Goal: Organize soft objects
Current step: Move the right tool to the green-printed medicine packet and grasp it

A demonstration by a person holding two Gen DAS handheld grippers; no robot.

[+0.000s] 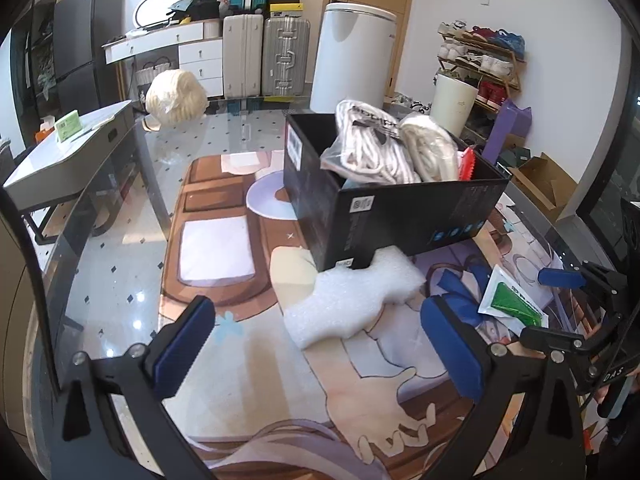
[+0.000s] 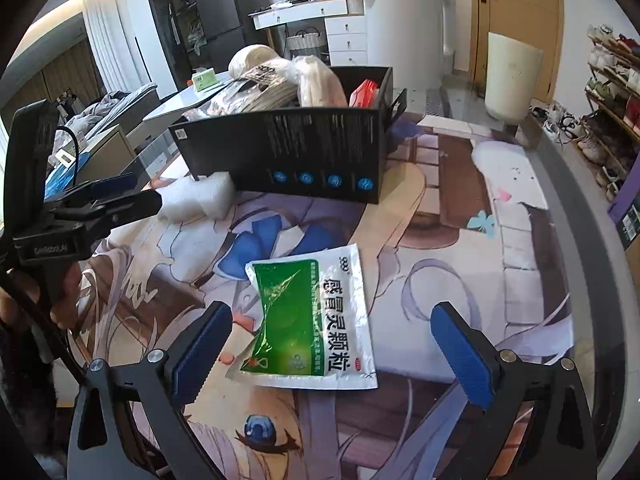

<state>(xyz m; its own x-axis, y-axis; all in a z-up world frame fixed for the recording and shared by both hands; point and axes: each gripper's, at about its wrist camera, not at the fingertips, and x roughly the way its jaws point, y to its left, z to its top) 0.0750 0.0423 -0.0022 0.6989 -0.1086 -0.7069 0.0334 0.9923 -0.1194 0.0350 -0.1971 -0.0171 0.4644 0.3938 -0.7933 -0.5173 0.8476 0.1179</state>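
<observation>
The left gripper [image 1: 316,344] stands wide open and empty, and the white foam piece [image 1: 352,300] lies just ahead between its fingers, leaning on the black box [image 1: 400,216]. To the right, the right gripper [image 2: 332,350], also wide open and empty, frames the green sachet [image 2: 312,320], whose long axis runs away from it along the worktop [image 2: 460,264].

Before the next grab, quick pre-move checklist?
1. Left tool open, nothing held: ok.
2. Right tool open, nothing held: ok.
3. Foam piece ahead of the left tool, between its fingers' line: ok.
4. Green and white sachet lying flat between the right tool's fingers: ok.
5. Foam clear of the black box: not ok, it touches the box corner.
6. Room left in the box: cannot tell.
</observation>
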